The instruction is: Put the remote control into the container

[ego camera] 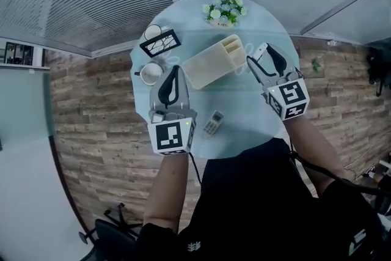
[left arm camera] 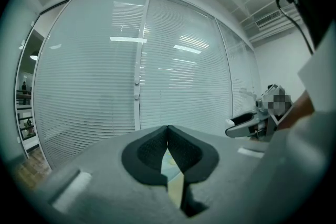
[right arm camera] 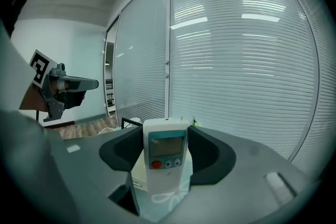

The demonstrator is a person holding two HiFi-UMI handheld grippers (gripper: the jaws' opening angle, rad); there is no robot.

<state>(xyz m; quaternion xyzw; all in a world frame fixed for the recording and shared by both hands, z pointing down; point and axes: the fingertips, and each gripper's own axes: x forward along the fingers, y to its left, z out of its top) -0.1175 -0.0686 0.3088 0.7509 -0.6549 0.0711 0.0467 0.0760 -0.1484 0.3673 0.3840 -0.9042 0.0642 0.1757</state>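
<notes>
Between right gripper (right arm camera: 167, 150) jaws: remote control (right arm camera: 166, 165) gripped (upright) | left gripper (left arm camera: 168, 132) jaws together

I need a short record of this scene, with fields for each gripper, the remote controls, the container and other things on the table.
left gripper: shut, nothing between the jaws
right gripper: shut on a white remote control, held upright
container: beige, on the round table, no remote seen inside
second remote: lies on the table, near the left gripper
other: flowers, a cup
</notes>
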